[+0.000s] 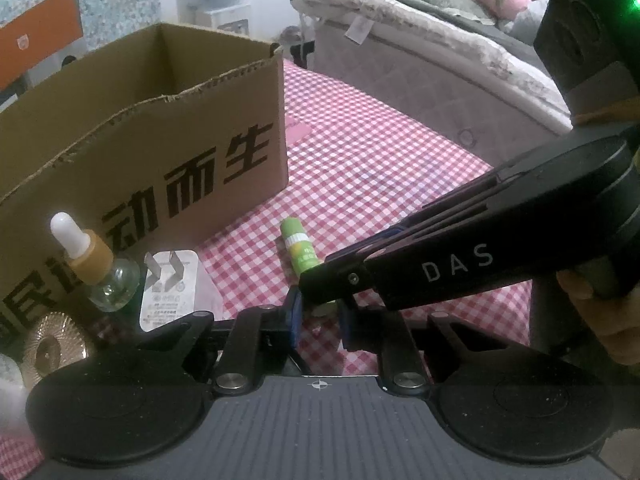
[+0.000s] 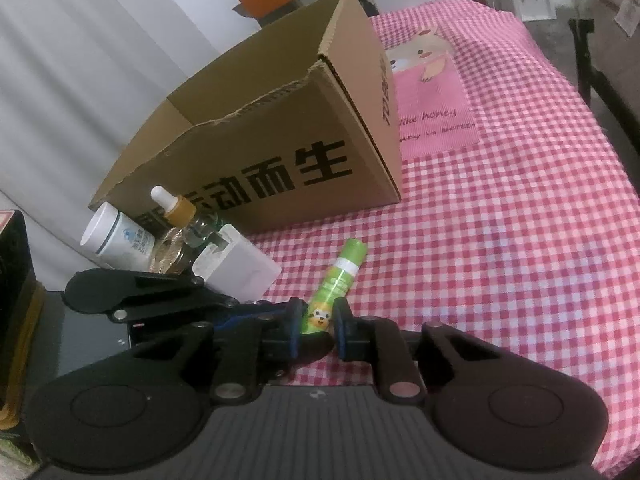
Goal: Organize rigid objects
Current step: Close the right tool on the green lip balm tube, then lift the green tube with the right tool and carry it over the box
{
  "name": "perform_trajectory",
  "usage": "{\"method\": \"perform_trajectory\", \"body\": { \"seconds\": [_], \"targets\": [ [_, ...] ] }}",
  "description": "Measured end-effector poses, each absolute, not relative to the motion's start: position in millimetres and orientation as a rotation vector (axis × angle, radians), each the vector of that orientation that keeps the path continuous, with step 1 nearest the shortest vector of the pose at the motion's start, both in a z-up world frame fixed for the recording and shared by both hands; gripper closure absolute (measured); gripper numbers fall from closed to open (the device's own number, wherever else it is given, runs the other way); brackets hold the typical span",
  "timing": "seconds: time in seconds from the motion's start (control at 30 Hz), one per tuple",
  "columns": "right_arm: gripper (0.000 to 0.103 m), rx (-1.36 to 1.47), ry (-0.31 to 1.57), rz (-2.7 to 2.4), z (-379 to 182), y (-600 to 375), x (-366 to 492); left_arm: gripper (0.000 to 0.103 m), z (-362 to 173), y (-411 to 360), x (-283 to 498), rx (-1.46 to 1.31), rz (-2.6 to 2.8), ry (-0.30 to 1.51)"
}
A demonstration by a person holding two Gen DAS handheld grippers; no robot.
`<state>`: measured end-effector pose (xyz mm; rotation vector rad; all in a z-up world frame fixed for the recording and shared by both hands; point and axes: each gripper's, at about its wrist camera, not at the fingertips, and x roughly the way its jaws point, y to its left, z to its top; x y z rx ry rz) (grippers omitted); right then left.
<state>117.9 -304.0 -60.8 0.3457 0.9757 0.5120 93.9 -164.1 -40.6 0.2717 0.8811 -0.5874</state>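
Note:
A green tube [image 2: 340, 276] with a cartoon label lies on the pink checked cloth [image 2: 500, 260], cap end pointing away. My right gripper [image 2: 318, 320] is shut on its near end, with a pad touching each side. In the left wrist view the right gripper's black tip [image 1: 320, 286] crosses in from the right and covers that end of the green tube [image 1: 298, 250]. My left gripper [image 1: 320, 318] sits just behind it with its jaws narrow; a bit of the tube shows between them, and I cannot tell whether the pads touch it. An open cardboard box [image 2: 280, 152] stands behind.
A dropper bottle [image 1: 100, 276], a white plug adapter [image 1: 168, 292] and a gold-lidded jar [image 1: 52, 344] crowd the box's front left. A white bottle [image 2: 116, 236] lies there too. A pink cartoon mat [image 2: 432, 92] lies right of the box. A bed [image 1: 400, 64] with a person on it stands beyond the table.

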Motion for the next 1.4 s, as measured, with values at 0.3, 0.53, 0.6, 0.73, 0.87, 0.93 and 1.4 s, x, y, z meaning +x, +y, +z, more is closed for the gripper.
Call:
{"method": "perform_trajectory", "body": {
  "seconds": [0.3, 0.53, 0.6, 0.73, 0.87, 0.93, 1.4],
  "targets": [
    [0.089, 0.366, 0.923, 0.508, -38.7, -304.0, 97.5, 0.086, -19.4, -157.2, 73.1, 0.265, -0.603, 0.796],
    [0.089, 0.374, 0.907, 0.491, -30.4, -300.9, 85.0, 0.087, -25.5, -153.7, 70.1, 0.224, -0.629, 0.835],
    [0.089, 0.39, 0.916, 0.461, -34.9, -304.0, 82.8, 0.085, -28.9, -154.2, 69.7, 0.215, -0.636, 0.849],
    [0.088, 0.461, 0.917, 0.4, -40.3, -318.9, 79.5, 0.083, -33.2, -155.7, 76.3, 0.196, -0.638, 0.873],
    [0.086, 0.5, 0.94, 0.368, -49.6, -326.3, 84.9, 0.081, -35.7, -159.1, 84.7, 0.194, -0.652, 0.89],
    [0.086, 0.515, 0.952, 0.363, -54.8, -327.4, 88.4, 0.08, -38.2, -163.1, 89.6, 0.201, -0.659, 0.903],
    [0.085, 0.587, 0.968, 0.397, -77.3, -332.1, 105.7, 0.082, -48.3, -173.6, 97.9, 0.272, -0.66, 0.881]
  ]
}}
